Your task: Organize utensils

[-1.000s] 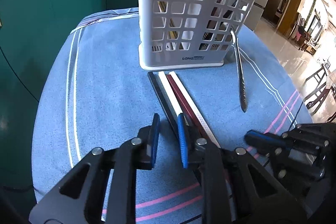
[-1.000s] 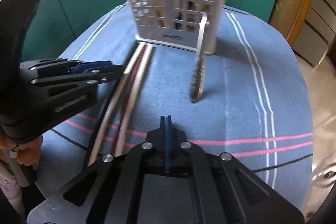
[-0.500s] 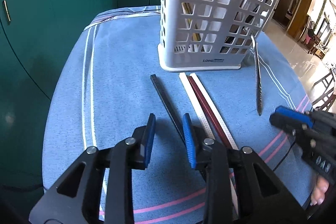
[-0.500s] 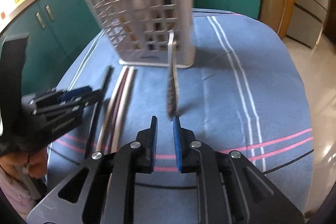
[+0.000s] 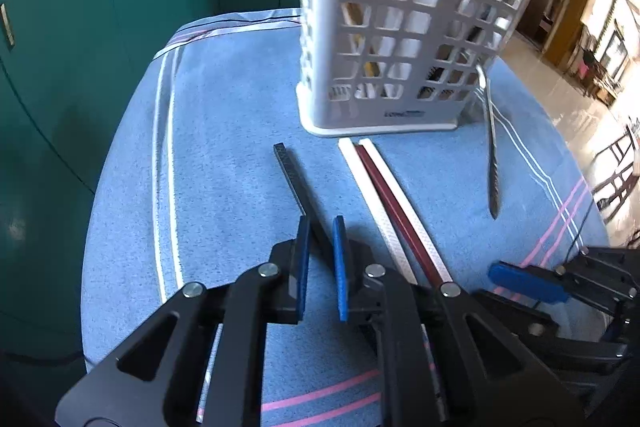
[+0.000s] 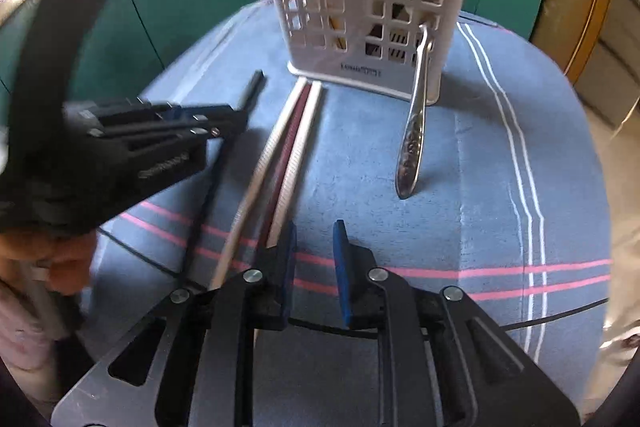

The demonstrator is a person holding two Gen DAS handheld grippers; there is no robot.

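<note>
A black chopstick [image 5: 292,179] lies on the blue cloth, and its near end runs between the jaws of my left gripper [image 5: 320,255]. Those jaws are closing around it, with a thin gap still showing at the pads. Two white chopsticks and a dark red one [image 5: 384,195] lie side by side to its right. A white perforated utensil basket [image 5: 400,47] stands behind them, and a metal spoon handle [image 5: 491,155] leans on its corner. My right gripper [image 6: 314,255] hovers over the cloth by the near ends of the chopsticks, its jaws opening with nothing between them.
The blue cloth [image 5: 224,131] with white and pink stripes covers a round table that drops off on every side. Teal cabinets [image 5: 100,27] stand behind. A thin black cable [image 6: 560,311] crosses the near cloth. A person's hand [image 6: 60,267] holds the left gripper [image 6: 216,123].
The black chopstick has been parted from the other three. My left jaws widened, then narrowed around it. My right jaws went from shut to slightly apart.
</note>
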